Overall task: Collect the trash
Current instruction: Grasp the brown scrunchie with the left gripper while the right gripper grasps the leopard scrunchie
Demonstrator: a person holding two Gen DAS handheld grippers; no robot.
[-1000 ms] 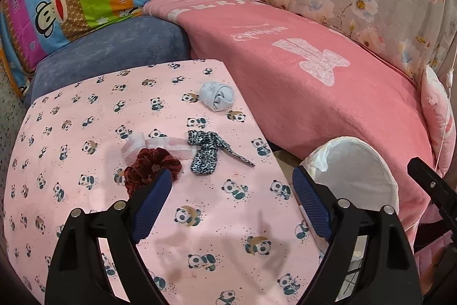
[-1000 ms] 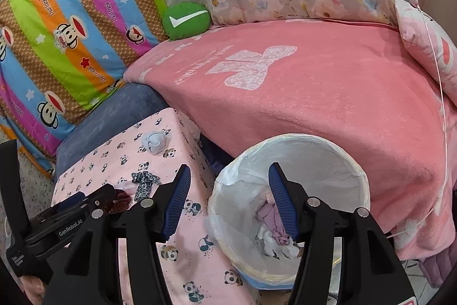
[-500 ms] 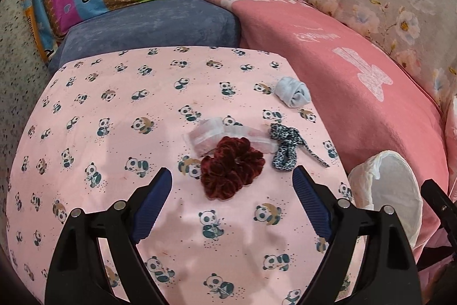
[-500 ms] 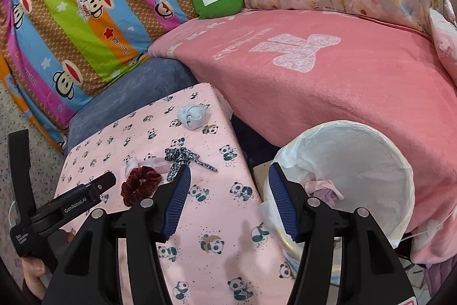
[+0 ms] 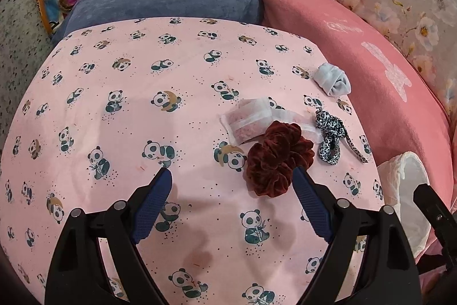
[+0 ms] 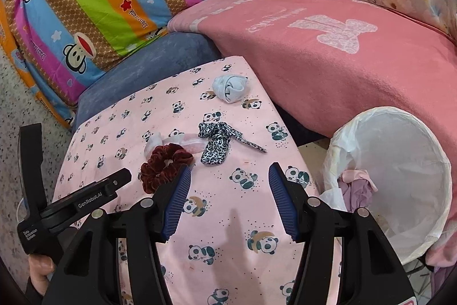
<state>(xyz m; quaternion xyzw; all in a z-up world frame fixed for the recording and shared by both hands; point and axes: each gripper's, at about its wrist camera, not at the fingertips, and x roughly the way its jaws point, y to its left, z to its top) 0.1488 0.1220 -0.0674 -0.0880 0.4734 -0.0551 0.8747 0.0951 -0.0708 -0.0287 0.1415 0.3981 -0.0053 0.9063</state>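
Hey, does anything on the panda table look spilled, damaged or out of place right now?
Nothing looks spilled or damaged. The maroon scrunchie overlaps a clear plastic wrapper, with the leopard scrunchie and a balled pale sock nearby. All four lie loose.

Scrunchie (image 5: pixel 278 159) crowds sachet (image 5: pixel 248 120); bin (image 6: pixel 400 176) mouth unobstructed.

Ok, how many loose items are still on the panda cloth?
4: maroon scrunchie nearest, clear packet partly under it, leopard scrunchie to its right, rolled pale sock farthest back. None seem hidden.
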